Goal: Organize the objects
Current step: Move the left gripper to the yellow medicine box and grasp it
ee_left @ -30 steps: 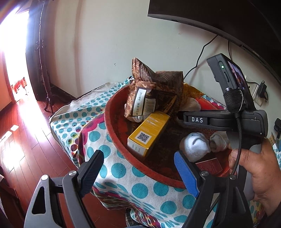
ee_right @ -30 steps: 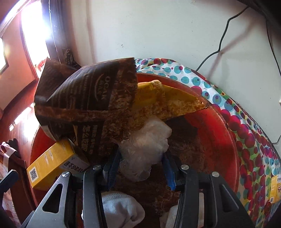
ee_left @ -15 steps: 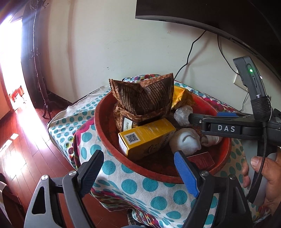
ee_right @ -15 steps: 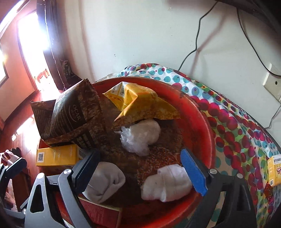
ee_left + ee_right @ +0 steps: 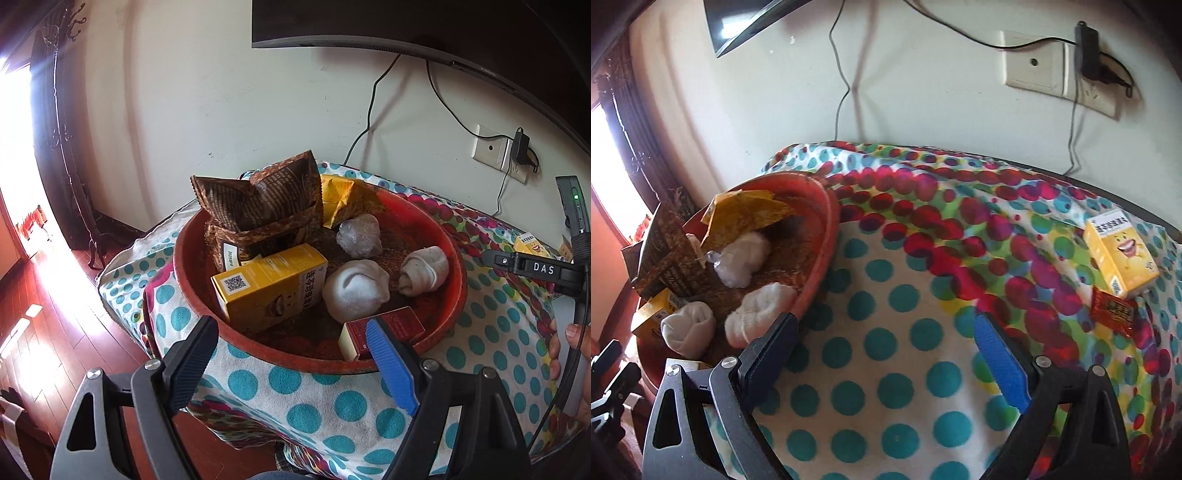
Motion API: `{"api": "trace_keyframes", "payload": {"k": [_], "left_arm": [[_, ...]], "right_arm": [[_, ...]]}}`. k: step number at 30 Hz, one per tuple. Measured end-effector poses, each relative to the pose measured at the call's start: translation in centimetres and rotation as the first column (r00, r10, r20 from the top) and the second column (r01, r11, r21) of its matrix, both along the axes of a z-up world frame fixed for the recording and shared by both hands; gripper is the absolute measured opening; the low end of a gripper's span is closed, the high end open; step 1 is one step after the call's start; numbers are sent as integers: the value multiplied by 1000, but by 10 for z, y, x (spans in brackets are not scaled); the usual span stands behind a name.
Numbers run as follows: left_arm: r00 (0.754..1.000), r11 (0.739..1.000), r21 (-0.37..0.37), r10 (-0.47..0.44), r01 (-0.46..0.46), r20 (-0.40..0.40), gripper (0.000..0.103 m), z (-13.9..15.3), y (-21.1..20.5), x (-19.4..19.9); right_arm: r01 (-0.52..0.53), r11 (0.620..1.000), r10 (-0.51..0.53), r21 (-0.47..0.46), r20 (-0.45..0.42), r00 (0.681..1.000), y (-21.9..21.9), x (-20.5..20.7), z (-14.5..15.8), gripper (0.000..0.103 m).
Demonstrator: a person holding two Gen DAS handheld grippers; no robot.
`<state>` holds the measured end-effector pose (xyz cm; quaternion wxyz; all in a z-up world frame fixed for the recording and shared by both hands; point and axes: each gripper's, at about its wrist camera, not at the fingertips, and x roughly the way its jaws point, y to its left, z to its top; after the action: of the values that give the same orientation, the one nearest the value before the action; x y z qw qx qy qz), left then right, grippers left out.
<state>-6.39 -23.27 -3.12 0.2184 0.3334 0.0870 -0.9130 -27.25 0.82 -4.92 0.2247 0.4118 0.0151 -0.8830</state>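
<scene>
A red round tray [image 5: 456, 258] sits on a dotted cloth and holds a brown snack bag [image 5: 258, 210], a yellow packet [image 5: 338, 195], a yellow box [image 5: 269, 288], a clear plastic wad [image 5: 358, 236], two rolled white socks [image 5: 354, 290] and a red box [image 5: 399, 325]. My left gripper [image 5: 295, 363] is open and empty just before the tray's near rim. My right gripper [image 5: 886, 362] is open and empty over the cloth, right of the tray [image 5: 822, 251]. A second yellow box [image 5: 1119, 254] and a red wrapper [image 5: 1112, 310] lie on the cloth at the right.
The table stands against a white wall with a socket plate [image 5: 1034, 66], a plugged charger [image 5: 1089, 55] and hanging cables. A dark screen [image 5: 406, 26] hangs above. Wooden floor [image 5: 44, 332] lies to the left, below the table edge.
The right gripper opened, let go of the clear plastic wad in the tray, then pulled back and swung right over the cloth. The left gripper backed away from the tray, staying open.
</scene>
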Motion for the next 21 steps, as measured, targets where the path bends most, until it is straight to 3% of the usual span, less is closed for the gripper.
{"api": "trace_keyframes", "payload": {"k": [12, 21], "left_arm": [[994, 995, 2, -96, 96, 57, 84, -9, 56, -26], [951, 957, 25, -290, 289, 108, 85, -9, 131, -81]], "right_arm": [[220, 975, -220, -24, 23, 975, 141, -21, -12, 97], [322, 943, -319, -84, 52, 946, 208, -24, -26, 98]]}}
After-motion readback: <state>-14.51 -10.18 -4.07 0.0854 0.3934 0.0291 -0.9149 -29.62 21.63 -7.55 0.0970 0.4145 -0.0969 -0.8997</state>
